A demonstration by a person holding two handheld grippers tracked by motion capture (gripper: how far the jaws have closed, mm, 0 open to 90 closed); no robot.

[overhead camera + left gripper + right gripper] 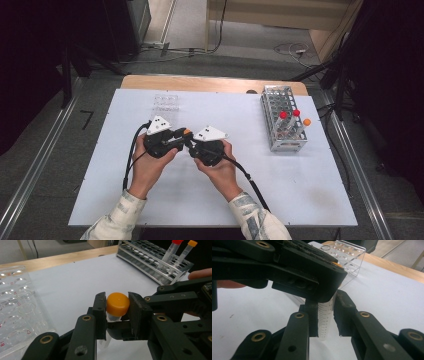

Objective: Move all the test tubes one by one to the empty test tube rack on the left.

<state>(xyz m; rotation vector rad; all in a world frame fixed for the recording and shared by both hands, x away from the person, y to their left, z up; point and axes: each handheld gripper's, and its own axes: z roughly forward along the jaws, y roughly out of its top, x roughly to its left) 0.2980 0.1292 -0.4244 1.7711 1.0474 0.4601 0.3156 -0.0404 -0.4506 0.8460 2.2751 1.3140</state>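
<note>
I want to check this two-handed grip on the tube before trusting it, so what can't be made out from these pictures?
- Tube tip: cut off between the jaws in the right gripper view.
- Orange cap threads: covered by the left gripper in its own view; whether it is loosened is unclear.
- Tube contents: too faint to tell.
- Right gripper pads' contact: shadowed by the other gripper overhead.
- Rack tube labels: too small in the high view.
</note>
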